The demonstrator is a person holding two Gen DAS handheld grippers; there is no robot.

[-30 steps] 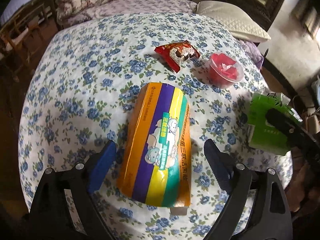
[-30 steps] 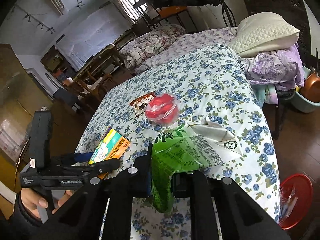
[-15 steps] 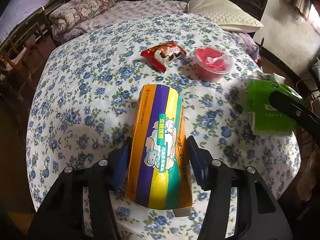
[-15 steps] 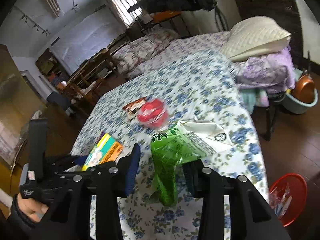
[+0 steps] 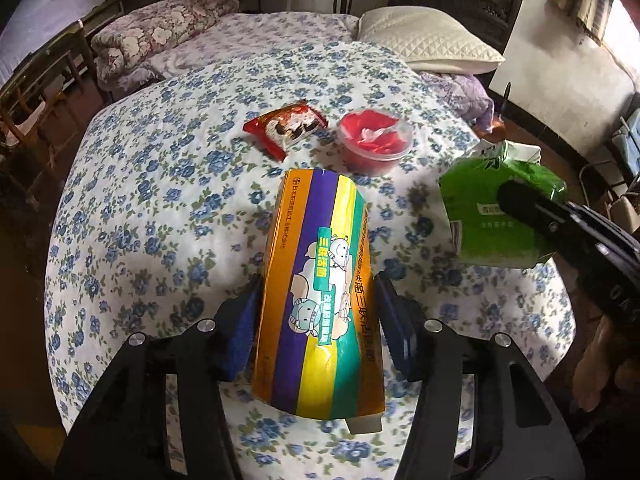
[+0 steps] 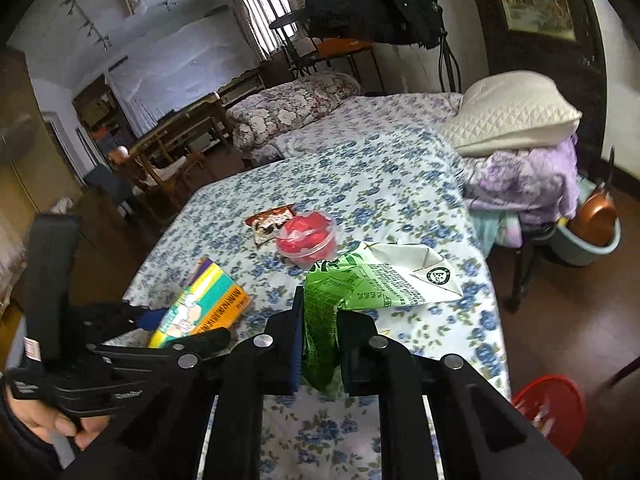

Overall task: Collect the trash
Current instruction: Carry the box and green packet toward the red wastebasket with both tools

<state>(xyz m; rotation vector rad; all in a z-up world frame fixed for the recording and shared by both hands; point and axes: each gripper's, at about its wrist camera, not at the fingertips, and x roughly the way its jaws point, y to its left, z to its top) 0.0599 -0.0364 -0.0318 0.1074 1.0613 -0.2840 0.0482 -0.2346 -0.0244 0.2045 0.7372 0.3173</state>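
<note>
Blue-flowered bedspread [image 5: 160,184]. Left claw [image 5: 316,320] pinching striped orange-purple-yellow cardboard box [image 5: 320,280]; right claw [image 6: 318,344] clamped on crumpled green plastic wrapper [image 6: 360,284], lifted. Risk: glossy box slipping; thin wrapper tearing before reaching red bin [image 6: 552,408].

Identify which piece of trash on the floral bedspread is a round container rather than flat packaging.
The clear round plastic tub with red contents. The red snack wrapper beside it, the striped orange-purple-yellow box and the crumpled green package are all flat or boxy packaging.
</note>
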